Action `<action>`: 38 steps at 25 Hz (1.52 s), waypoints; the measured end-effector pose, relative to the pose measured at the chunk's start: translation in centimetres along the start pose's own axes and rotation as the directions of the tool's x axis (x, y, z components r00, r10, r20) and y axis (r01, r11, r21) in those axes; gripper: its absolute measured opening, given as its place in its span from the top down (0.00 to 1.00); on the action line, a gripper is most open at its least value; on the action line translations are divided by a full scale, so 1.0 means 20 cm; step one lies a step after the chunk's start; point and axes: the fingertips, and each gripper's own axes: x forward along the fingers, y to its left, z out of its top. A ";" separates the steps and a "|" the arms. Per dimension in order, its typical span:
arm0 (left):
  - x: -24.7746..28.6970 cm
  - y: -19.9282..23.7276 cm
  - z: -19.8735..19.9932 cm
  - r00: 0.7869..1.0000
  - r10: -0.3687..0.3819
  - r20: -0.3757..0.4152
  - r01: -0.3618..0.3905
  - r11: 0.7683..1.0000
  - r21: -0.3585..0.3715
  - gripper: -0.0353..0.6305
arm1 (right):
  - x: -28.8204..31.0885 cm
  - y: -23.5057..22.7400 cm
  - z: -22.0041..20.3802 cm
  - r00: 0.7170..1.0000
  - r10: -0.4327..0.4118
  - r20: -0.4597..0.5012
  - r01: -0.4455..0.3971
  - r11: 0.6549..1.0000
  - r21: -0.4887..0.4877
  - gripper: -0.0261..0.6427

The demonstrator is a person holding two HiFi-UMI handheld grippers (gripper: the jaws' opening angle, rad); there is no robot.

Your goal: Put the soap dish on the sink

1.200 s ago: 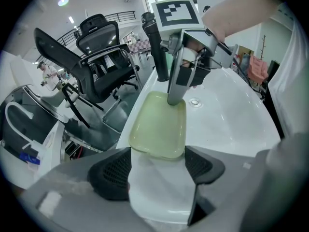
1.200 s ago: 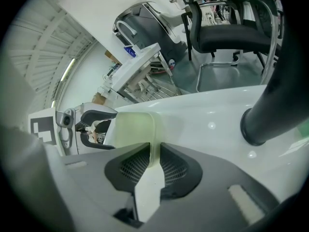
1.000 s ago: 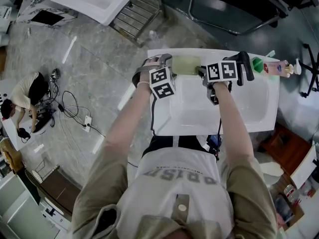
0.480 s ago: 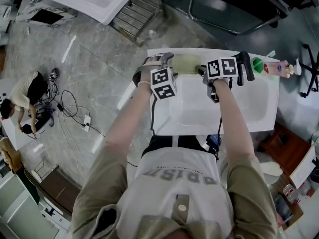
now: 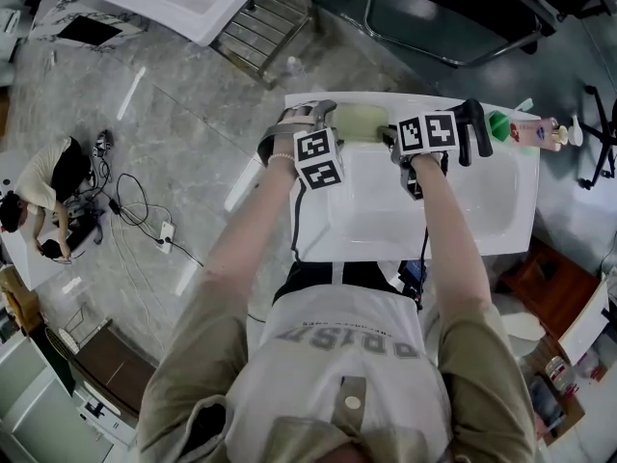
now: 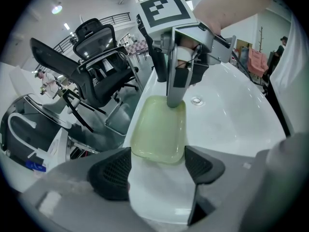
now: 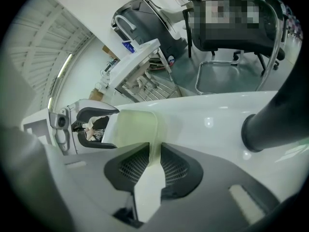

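A pale green soap dish (image 5: pixel 360 123) lies on the back ledge of the white sink (image 5: pixel 482 201). My right gripper (image 5: pixel 391 139) holds its right end: in the right gripper view the dish's rim (image 7: pixel 137 127) runs between the two pads of the gripper (image 7: pixel 154 161), and the jaws have just been opening slightly. My left gripper (image 5: pixel 324 116) sits at the dish's left end. Its jaws (image 6: pixel 157 166) stand wide apart, with the near edge of the dish (image 6: pixel 159 129) just ahead of them, untouched.
A black faucet (image 5: pixel 472 128) rises just right of my right gripper. A green item (image 5: pixel 498 123) and a pink bottle (image 5: pixel 530 130) stand on the ledge beyond it. Office chairs (image 6: pixel 96 66) stand behind the sink. A person (image 5: pixel 48 191) crouches on the floor at far left.
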 end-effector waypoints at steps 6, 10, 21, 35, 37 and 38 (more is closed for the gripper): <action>0.00 0.01 0.00 1.000 0.007 -0.005 -0.006 1.000 0.009 0.40 | 0.00 0.00 0.00 1.000 -0.029 0.003 0.029 0.999 -0.040 0.83; 0.00 0.01 0.01 1.000 0.007 -0.004 -0.007 1.000 0.007 0.40 | 0.00 0.00 0.01 1.000 -0.023 0.006 0.024 0.999 -0.035 0.83; 0.00 0.00 0.01 1.000 -0.002 0.003 0.002 1.000 -0.004 0.40 | 0.00 -0.01 0.02 0.999 -0.036 0.007 0.036 0.999 -0.008 0.83; 0.00 -0.02 0.01 1.000 -0.025 0.007 0.026 0.999 -0.036 0.40 | -0.01 -0.03 0.02 0.995 -0.093 -0.027 0.091 0.994 -0.052 0.84; 0.01 -0.02 0.01 1.000 -0.028 0.008 0.029 0.999 -0.042 0.40 | -0.01 -0.04 0.02 0.994 -0.102 -0.027 0.100 0.993 -0.056 0.84; 0.01 -0.02 0.01 1.000 -0.028 0.009 0.028 0.999 -0.042 0.40 | -0.01 -0.04 0.02 0.994 -0.105 -0.026 0.104 0.993 -0.054 0.86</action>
